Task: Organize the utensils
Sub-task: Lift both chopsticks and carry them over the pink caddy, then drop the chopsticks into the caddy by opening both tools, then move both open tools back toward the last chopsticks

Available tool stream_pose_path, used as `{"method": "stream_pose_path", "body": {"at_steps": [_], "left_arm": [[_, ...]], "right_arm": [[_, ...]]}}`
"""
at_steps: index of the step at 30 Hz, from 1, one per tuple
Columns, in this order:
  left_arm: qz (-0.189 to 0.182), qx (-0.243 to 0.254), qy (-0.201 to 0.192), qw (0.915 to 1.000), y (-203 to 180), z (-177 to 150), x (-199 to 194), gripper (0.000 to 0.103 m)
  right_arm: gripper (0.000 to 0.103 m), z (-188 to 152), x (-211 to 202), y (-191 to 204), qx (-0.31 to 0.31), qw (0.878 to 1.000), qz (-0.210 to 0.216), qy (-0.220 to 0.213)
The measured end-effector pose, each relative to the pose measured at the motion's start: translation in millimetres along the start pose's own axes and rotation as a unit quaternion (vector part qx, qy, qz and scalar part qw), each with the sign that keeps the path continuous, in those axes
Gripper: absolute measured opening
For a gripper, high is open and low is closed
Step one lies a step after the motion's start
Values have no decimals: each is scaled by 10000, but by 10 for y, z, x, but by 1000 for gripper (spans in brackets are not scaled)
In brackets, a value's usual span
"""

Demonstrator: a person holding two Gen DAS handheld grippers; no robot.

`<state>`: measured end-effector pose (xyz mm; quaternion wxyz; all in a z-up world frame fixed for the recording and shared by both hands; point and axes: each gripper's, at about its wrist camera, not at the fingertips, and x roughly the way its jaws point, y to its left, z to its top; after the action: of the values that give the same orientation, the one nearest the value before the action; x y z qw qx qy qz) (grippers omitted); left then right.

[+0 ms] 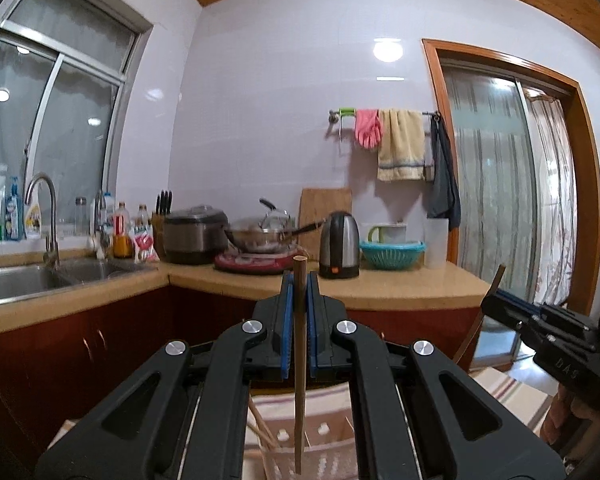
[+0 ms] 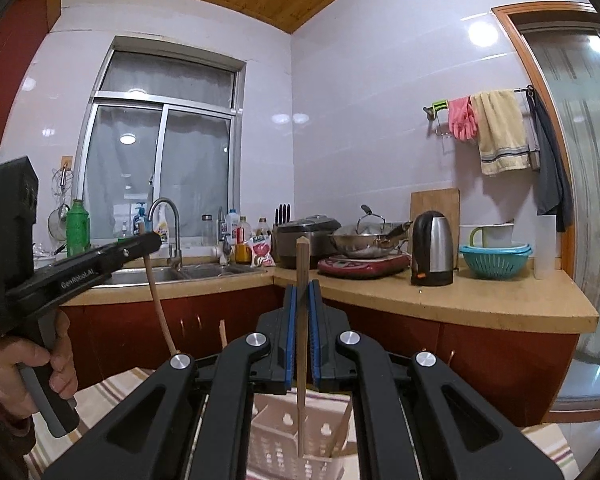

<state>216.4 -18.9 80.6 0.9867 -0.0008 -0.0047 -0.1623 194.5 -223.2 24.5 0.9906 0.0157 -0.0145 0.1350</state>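
My left gripper [image 1: 299,282] is shut on a brown wooden chopstick [image 1: 299,400] that hangs upright, its lower end over a pale perforated utensil basket [image 1: 328,440]. Several lighter chopsticks [image 1: 260,428] lean inside the basket. My right gripper [image 2: 302,288] is shut on a second upright chopstick [image 2: 300,408], whose tip reaches down into the same basket [image 2: 276,440]. In the left wrist view the right gripper [image 1: 490,300] shows at the right with its chopstick [image 1: 474,328]. The right wrist view has the left gripper [image 2: 154,240] at the left with its chopstick [image 2: 158,300], held by a hand [image 2: 32,372].
The basket stands on a striped cloth [image 2: 112,388]. Behind runs an L-shaped counter [image 2: 480,300] with a sink [image 2: 160,274], a rice cooker [image 2: 306,240], a wok [image 2: 364,240] on a red hob, a kettle [image 2: 432,248] and a teal colander [image 2: 496,260]. A sliding door [image 1: 512,184] is at the right.
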Motion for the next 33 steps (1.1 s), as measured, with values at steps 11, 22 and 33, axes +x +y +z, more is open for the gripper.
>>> {"method": "stream_pose_path", "body": {"at_steps": [11, 22, 33], "left_arm": [[113, -116, -312, 9994, 60, -56, 409, 7], [120, -260, 406, 9988, 188, -715, 835, 7], [168, -207, 674, 9974, 181, -892, 820, 66]], "right_arm": [[7, -114, 422, 1, -51, 10000, -58, 38], [7, -552, 697, -66, 107, 9981, -37, 604], [37, -637, 735, -96, 225, 9965, -70, 798]]}}
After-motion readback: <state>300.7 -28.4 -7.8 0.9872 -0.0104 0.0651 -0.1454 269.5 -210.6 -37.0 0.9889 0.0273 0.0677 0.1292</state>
